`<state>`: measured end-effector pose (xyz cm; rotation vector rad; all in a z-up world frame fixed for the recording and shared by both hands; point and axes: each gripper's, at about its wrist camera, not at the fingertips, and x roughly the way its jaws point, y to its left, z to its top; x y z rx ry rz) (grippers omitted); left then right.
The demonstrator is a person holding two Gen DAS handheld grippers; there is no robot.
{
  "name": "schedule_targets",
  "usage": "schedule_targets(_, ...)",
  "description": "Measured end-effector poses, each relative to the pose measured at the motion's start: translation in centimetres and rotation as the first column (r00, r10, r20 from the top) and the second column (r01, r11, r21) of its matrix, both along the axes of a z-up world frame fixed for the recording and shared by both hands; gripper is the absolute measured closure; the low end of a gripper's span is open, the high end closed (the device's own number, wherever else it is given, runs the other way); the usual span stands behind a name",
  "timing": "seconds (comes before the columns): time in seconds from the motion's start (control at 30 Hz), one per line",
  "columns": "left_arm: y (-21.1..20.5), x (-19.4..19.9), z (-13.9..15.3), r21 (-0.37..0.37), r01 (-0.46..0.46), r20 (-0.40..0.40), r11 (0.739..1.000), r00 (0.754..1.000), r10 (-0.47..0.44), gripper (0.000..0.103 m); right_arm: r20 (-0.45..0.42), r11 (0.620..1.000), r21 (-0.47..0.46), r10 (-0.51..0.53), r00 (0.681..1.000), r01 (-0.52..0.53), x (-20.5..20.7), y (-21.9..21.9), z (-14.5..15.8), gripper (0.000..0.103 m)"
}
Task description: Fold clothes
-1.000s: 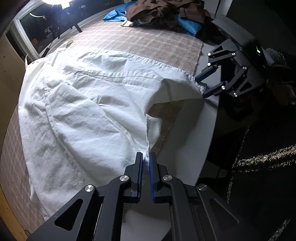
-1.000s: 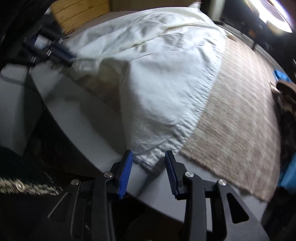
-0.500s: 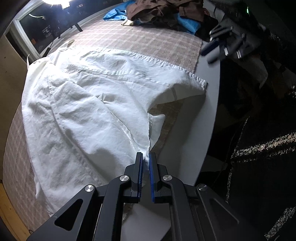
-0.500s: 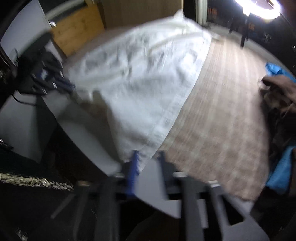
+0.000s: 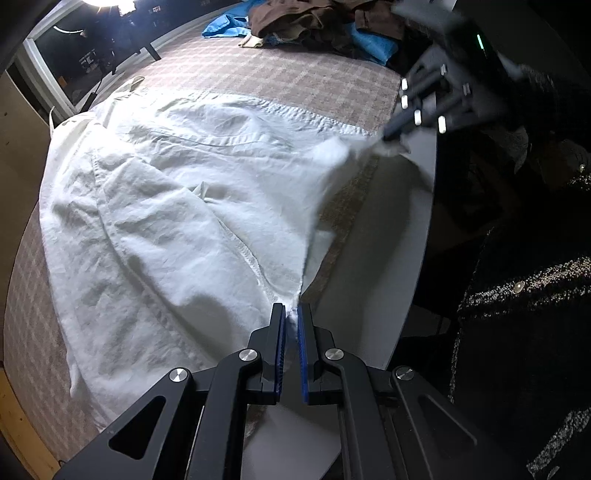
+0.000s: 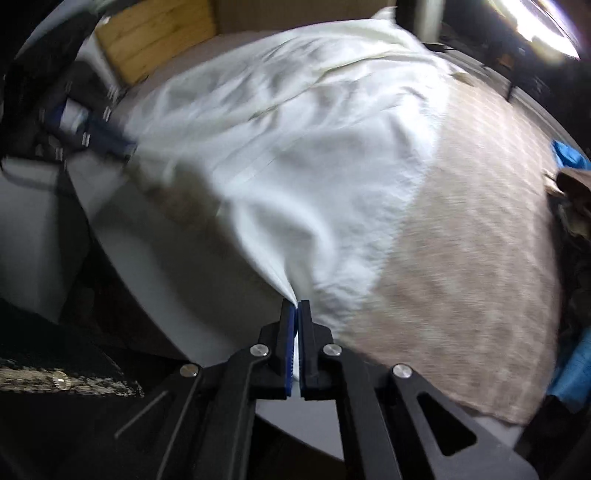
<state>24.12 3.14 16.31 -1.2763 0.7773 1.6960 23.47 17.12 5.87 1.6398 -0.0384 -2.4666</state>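
Note:
A large white garment [image 5: 177, 221] lies spread on a checked beige cloth [image 5: 280, 77] over a grey table [image 5: 376, 258]. My left gripper [image 5: 290, 317] is shut on the garment's near hem corner. My right gripper [image 6: 296, 308] is shut on another corner of the white garment [image 6: 295, 166] and lifts it off the table. In the left wrist view the right gripper [image 5: 391, 134] shows blurred at the upper right, holding that corner. In the right wrist view the left gripper [image 6: 122, 146] shows blurred at the left edge.
A heap of brown and blue clothes [image 5: 317, 26] lies at the far end of the table. The grey table edge [image 5: 424, 258] runs along the right, next to a person in a dark speckled top [image 5: 517, 295]. A bright lamp [image 5: 107, 3] shines at the far left.
My right gripper was open beside the garment's corner, swung away, then came back and shut on it. That corner is now pulled up. My left gripper keeps its hold.

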Motion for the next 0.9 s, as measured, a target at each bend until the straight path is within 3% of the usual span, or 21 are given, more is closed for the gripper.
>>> schedule_targets(0.17,-0.3,0.6,-0.2,-0.019,0.010,0.024,1.000,1.000,-0.010,0.096,0.016,0.991,-0.127,-0.026,1.000,0.028,0.7,2.7,3.7,0.097)
schedule_targets(0.2,-0.3,1.1,-0.7,-0.037,0.029,0.041,0.999,0.999,-0.028,0.094,0.047,0.990,-0.138,-0.017,0.999,0.023,1.0,2.6,3.7,0.091)
schedule_targets(0.23,-0.2,1.6,-1.2,-0.054,0.049,0.059,0.997,0.997,-0.046,0.095,0.091,0.994,-0.105,-0.010,0.996,0.020,1.3,2.4,3.2,0.075)
schedule_targets(0.27,-0.2,2.2,-1.6,-0.071,0.070,0.077,0.995,0.995,-0.065,0.095,0.107,0.999,-0.048,-0.021,0.994,0.026,1.7,2.4,3.0,0.066)
schedule_targets(0.33,-0.3,3.0,-2.3,-0.102,0.099,0.096,0.990,0.991,-0.089,0.092,0.111,0.999,0.028,-0.046,0.993,0.043,2.3,3.0,2.7,0.066)
schedule_targets(0.4,-0.6,2.8,-2.2,-0.099,0.072,0.115,0.992,0.992,-0.060,0.092,0.096,0.993,-0.039,-0.109,0.989,0.113,2.4,4.3,2.6,0.066)
schedule_targets(0.47,-1.2,1.7,-1.3,-0.055,0.010,0.112,0.998,0.994,-0.003,0.090,0.079,0.975,-0.097,-0.191,0.978,0.198,1.8,5.2,2.1,0.066)
schedule_targets(0.53,-1.8,0.4,-0.3,-0.013,-0.071,0.102,0.997,0.992,0.072,0.085,0.068,0.971,-0.082,-0.218,0.973,0.224,0.5,4.8,0.9,0.066)
schedule_targets(0.67,-1.8,-1.1,1.1,0.046,-0.187,0.049,0.981,0.981,0.185,0.085,0.070,0.963,-0.041,-0.262,0.963,0.265,-1.5,4.1,-1.0,0.066)
schedule_targets(0.8,1.1,1.1,1.8,0.116,-0.126,0.049,0.985,0.991,0.121,0.085,0.078,0.965,0.012,-0.261,0.962,0.261,-1.9,3.0,-1.7,0.066)
schedule_targets(0.9,2.1,2.2,1.9,0.140,-0.092,0.060,0.986,0.995,0.084,0.072,0.077,0.975,0.044,-0.220,0.972,0.218,-1.9,1.6,-1.8,0.066)
